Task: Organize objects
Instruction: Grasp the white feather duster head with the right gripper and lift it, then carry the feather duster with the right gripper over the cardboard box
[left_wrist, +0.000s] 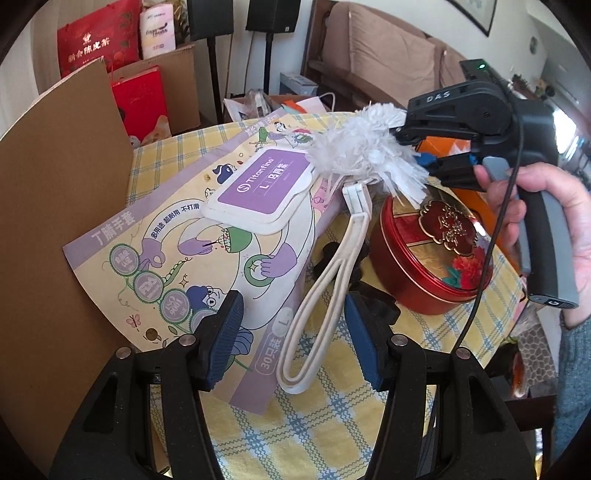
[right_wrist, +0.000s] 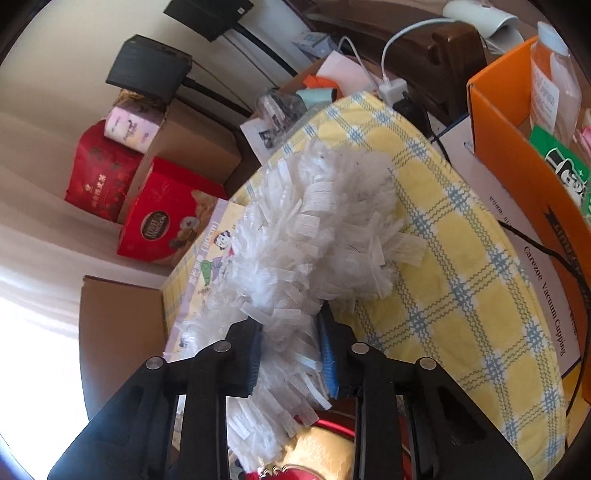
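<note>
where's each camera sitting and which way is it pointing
Left wrist: sits on the left tool, facing down over the table; its open fingers straddle the duster's handle loop; the right tool and hand show.
Right wrist: sits on the right tool, facing down along the duster's fluffy head, which its fingers pinch.
Shared: duster, glove pack, red tin, yellow checked cloth.
</note>
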